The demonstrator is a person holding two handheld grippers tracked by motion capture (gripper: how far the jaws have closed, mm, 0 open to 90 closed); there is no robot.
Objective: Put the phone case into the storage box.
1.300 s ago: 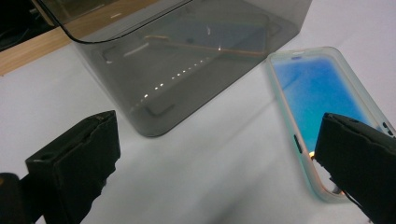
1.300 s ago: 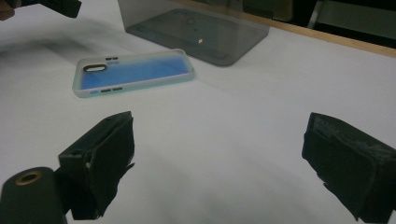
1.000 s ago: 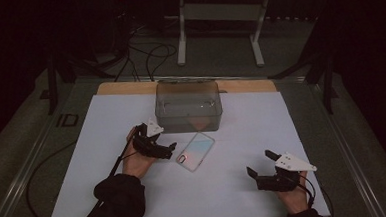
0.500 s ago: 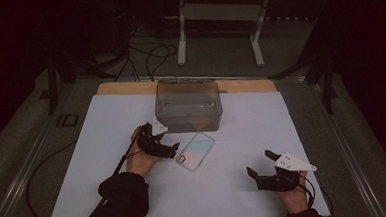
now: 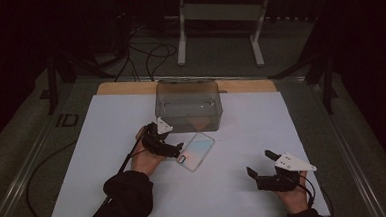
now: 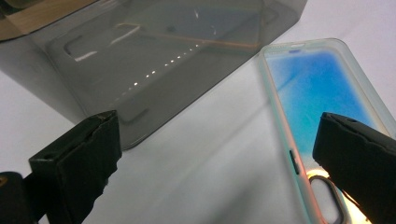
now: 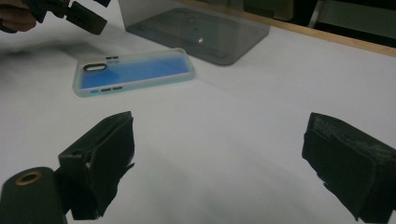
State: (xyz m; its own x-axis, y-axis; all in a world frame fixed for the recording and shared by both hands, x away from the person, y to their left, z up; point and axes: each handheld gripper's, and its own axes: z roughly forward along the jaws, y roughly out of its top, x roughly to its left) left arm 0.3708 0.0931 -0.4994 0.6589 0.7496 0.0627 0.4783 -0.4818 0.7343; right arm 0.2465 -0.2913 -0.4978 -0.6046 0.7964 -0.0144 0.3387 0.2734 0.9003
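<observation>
Phone case [image 5: 198, 151] lies seemingly just under left hand-held gripper's [image 5: 175, 150] open jaws.

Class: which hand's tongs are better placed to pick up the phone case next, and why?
Left. The left tongs stand open at the phone case, one jaw over its camera end. The right tongs, also open, sit apart over bare table.

Your high view is dim, its edges falling to black; only the white table sheet [image 5: 107, 143] catches light. In your left gripper view, glare dots run across the smoky box [image 6: 154, 60], and the near jaws blur softly.
</observation>
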